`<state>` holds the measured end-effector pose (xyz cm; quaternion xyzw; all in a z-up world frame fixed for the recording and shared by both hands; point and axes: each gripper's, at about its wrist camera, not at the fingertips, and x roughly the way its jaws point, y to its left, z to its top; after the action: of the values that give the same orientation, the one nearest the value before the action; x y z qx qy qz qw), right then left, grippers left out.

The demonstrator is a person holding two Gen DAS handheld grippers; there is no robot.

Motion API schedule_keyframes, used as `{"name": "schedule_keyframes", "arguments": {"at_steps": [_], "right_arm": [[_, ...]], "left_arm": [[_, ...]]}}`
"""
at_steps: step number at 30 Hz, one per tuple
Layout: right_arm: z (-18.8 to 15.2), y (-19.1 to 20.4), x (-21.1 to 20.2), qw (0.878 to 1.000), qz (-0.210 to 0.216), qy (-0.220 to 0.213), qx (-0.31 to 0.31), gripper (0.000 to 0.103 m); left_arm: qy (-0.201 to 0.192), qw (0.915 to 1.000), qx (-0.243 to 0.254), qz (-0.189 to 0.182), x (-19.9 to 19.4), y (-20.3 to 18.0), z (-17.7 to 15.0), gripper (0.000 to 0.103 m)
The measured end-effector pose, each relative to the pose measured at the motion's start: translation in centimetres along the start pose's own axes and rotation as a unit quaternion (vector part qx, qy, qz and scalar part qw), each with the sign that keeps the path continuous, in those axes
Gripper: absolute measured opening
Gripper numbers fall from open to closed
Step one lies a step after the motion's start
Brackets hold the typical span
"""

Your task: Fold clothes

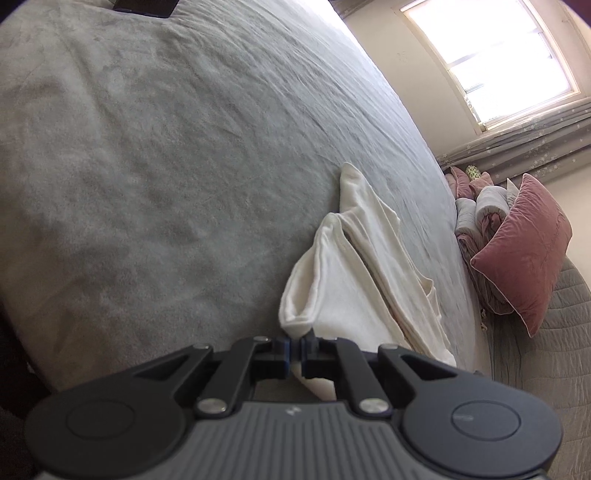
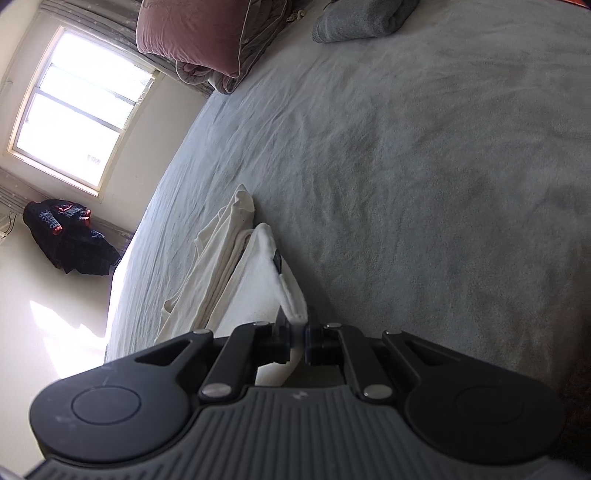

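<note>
A cream-white garment lies partly folded on the grey bed cover, stretching away from me in long pleats. My left gripper is shut on one near corner of it. In the right wrist view the same garment runs forward, with a small dark tag on its thick hem. My right gripper is shut on the other near corner of the hem. Both held edges are lifted slightly off the bed cover.
Pink pillows and rolled bedding sit at the bed's far side under a bright window. A folded grey garment lies on the bed. Dark clothes hang by the wall. A dark flat object rests at the bed's top.
</note>
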<state>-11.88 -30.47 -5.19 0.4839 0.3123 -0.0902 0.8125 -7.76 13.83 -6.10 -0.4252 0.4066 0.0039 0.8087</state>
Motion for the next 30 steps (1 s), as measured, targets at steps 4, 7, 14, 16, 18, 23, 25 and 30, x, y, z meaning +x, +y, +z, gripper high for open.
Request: {"name": "schedule_keyframes", "arguments": {"at_steps": [4,7,14,16,18,23,25,30], "right_arm": [[-0.4,-0.9,0.9,1.000,-0.008,0.010,-0.004,0.008],[-0.4,-0.5,0.7,1.000,-0.009,0.000,-0.028,0.016],[-1.1,3.4,-0.2,0.976,-0.044,-0.106,-0.184,0.042],[-2.4,4.9,0.2,0.956,-0.050,-0.138,-0.255,0.045],[-3.9,6.3,0.7,0.930,-0.051,-0.164,-0.325,0.048],[-6.7,6.7,2.4,0.894,-0.029,-0.149,-0.422,0.049],[-6.9,6.3,3.4,0.885,-0.040,-0.138,-0.443,0.050],[-6.8,5.1,4.3,0.893,-0.061,-0.118,-0.430,0.057]], "left_arm": [[-0.001,0.9995,0.032,0.005,0.1,0.9,-0.2,0.013],[-0.017,0.9983,0.056,0.001,-0.9,1.0,0.0,0.023],[-0.152,0.9689,0.195,0.015,-3.3,-2.0,-0.4,0.038],[-0.161,0.9564,0.244,0.000,-2.3,-3.3,-1.1,0.041],[-0.164,0.9432,0.288,-0.018,-1.0,-4.3,-2.0,0.042],[-0.149,0.9202,0.361,-0.021,2.3,-4.8,-4.2,0.043],[-0.147,0.9129,0.380,-0.014,3.1,-4.0,-5.2,0.044],[-0.168,0.8989,0.404,-0.028,3.2,-2.7,-6.5,0.050]]}}
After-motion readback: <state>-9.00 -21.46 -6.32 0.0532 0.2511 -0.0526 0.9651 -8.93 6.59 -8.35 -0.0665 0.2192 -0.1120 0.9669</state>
